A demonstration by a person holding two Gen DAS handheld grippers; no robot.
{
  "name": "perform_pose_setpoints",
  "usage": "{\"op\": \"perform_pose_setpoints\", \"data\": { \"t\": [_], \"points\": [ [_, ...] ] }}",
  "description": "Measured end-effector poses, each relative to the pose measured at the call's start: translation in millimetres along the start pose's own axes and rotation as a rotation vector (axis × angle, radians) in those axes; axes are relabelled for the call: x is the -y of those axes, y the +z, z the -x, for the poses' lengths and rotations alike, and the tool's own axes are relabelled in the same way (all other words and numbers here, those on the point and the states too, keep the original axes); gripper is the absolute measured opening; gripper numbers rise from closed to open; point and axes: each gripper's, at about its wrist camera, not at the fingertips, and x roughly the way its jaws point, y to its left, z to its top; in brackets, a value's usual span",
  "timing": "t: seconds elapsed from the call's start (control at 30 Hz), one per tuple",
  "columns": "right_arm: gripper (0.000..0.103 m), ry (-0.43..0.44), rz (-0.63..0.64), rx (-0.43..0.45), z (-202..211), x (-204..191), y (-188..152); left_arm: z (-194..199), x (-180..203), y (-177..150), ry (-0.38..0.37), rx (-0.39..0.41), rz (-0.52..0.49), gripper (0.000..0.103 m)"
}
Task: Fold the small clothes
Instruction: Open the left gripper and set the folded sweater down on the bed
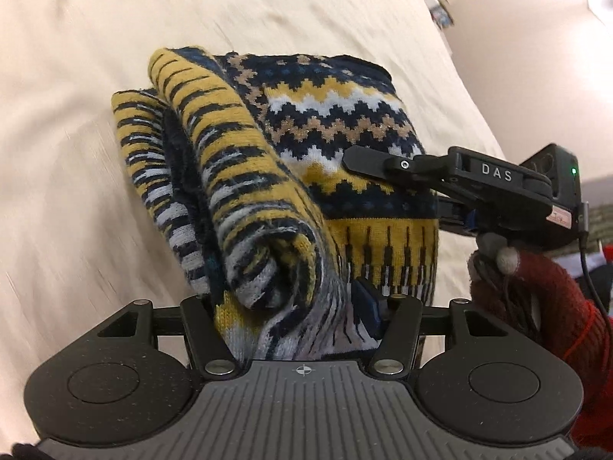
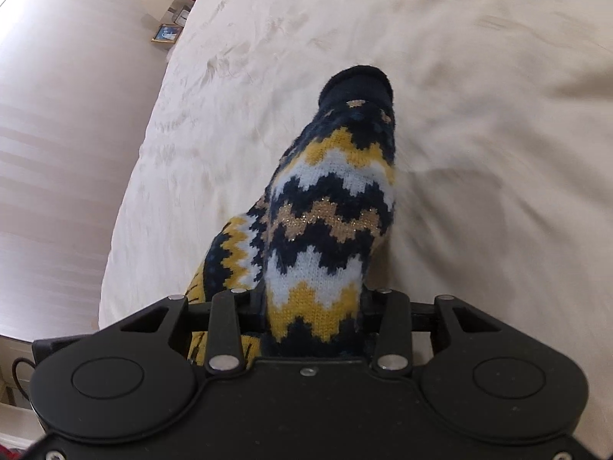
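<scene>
A small knit sweater (image 1: 291,176) in navy, yellow, white and tan zigzags is held above a cream bedspread (image 1: 95,76). It is doubled over, with its striped inside showing on the left. My left gripper (image 1: 299,318) is shut on its near edge; the fingertips are buried in the knit. My right gripper (image 1: 367,161) comes in from the right and is shut on the sweater's right side. In the right wrist view the sweater (image 2: 329,222) bunches up out of my right gripper (image 2: 314,322), with a navy cuff (image 2: 356,84) at the top.
The cream bedspread (image 2: 459,76) fills both views. A pale floor (image 2: 49,153) lies left of the bed edge, with framed pictures and small items (image 2: 168,19) at the far wall. A red-gloved hand (image 1: 544,299) holds the right gripper.
</scene>
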Motion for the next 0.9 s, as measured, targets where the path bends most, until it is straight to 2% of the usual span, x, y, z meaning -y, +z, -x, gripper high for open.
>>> {"op": "perform_pose_setpoints", "data": {
  "t": [0.07,0.13,0.2,0.27,0.33,0.4,0.5,0.63,0.7,0.77,0.8,0.9],
  "points": [
    [0.051,-0.010,0.016,0.001,13.2,6.9,-15.0,-9.1,10.1,-20.8,0.022,-0.017,-0.010,0.056],
    [0.057,-0.059,0.044,0.005,23.9,18.7,-28.1,-19.9,13.4,-40.1,0.118,-0.013,-0.005,0.058],
    [0.078,-0.178,0.071,0.019,28.0,28.1,-39.3,-28.0,12.1,-57.0,0.270,-0.002,0.002,0.061],
    [0.084,-0.285,0.099,0.040,34.7,35.7,-48.4,-28.6,9.6,-70.3,0.359,0.023,0.013,0.074],
    [0.088,-0.308,0.116,0.064,44.5,42.5,-56.1,-24.4,9.6,-81.9,0.407,0.046,0.032,0.077],
    [0.098,-0.294,0.130,0.087,54.6,47.6,-61.8,-13.5,13.1,-98.8,0.431,0.065,0.028,0.077],
    [0.101,-0.295,0.148,0.127,70.2,49.8,-72.2,11.3,28.8,-100.8,0.467,0.157,-0.021,0.077],
    [0.103,-0.290,0.177,0.188,88.2,47.2,-89.9,29.4,63.3,-90.1,0.506,0.272,-0.140,0.078],
    [0.103,-0.314,0.211,0.212,90.8,36.5,-94.4,37.3,81.9,-88.0,0.522,0.316,-0.200,0.081],
    [0.103,-0.325,0.255,0.249,96.0,25.5,-99.4,36.7,107.5,-79.8,0.553,0.354,-0.262,0.097],
    [0.103,-0.325,0.278,0.274,101.0,20.2,-102.8,34.6,117.2,-77.4,0.571,0.371,-0.285,0.100],
    [0.103,-0.336,0.331,0.321,112.6,4.1,-111.8,36.9,142.8,-80.4,0.626,0.425,-0.321,0.103]
  ]
}}
